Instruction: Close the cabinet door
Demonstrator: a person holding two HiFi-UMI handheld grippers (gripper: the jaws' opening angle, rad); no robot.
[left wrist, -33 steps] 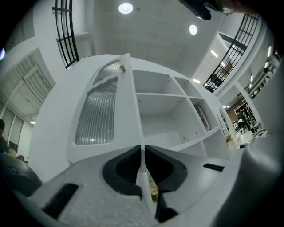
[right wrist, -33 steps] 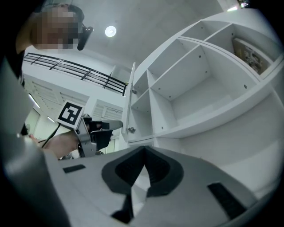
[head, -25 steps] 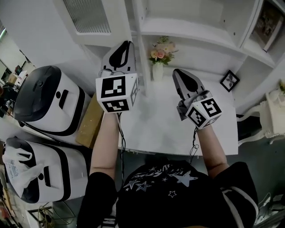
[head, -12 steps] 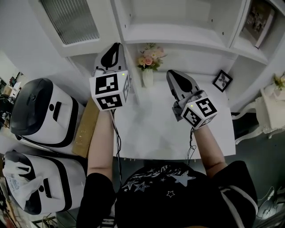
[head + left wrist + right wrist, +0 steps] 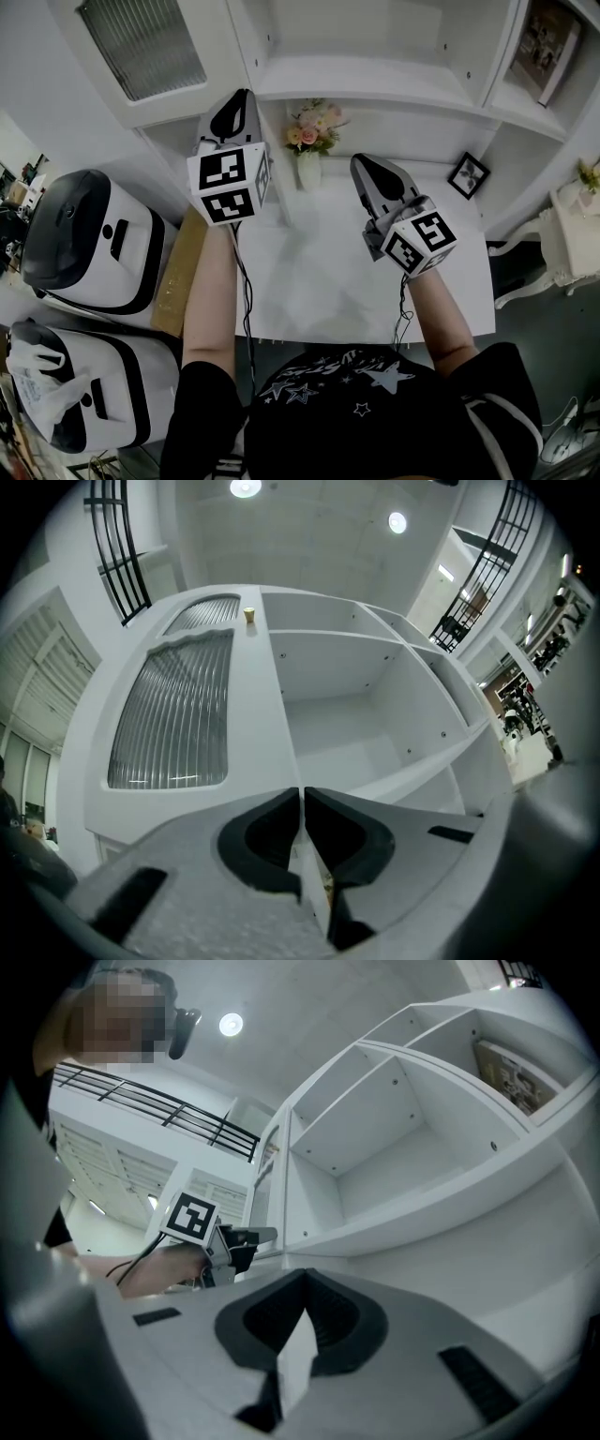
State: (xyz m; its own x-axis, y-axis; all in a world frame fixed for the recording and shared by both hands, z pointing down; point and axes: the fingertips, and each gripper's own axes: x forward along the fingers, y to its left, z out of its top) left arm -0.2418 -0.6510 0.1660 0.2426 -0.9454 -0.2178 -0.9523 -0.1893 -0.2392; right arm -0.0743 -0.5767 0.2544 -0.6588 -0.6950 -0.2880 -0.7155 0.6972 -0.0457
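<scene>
The white cabinet door [image 5: 141, 56] with a ribbed glass pane [image 5: 173, 714] stands swung open at the upper left, beside the open cabinet compartment [image 5: 347, 705]. My left gripper [image 5: 236, 101] is shut and empty, its tips just under the door's lower right corner; whether they touch it I cannot tell. In the left gripper view its jaws [image 5: 302, 794] meet in a thin line, pointing at the door's free edge. My right gripper [image 5: 367, 167] is shut on nothing, over the table below the shelf. The right gripper view shows its closed jaws [image 5: 305, 1279] and the left gripper [image 5: 248, 1237] by the cabinet.
A vase of flowers [image 5: 309, 141] and a small picture frame [image 5: 469, 175] stand at the back of the white table [image 5: 319, 281]. Two white-and-black appliances [image 5: 89, 234] [image 5: 84, 375] and a cardboard box [image 5: 178, 272] sit at the left. A framed picture [image 5: 548, 47] leans on the upper right shelf.
My left gripper has drifted left toward the door's lower corner. The right gripper has shifted slightly toward the cabinet. Both stay shut.
</scene>
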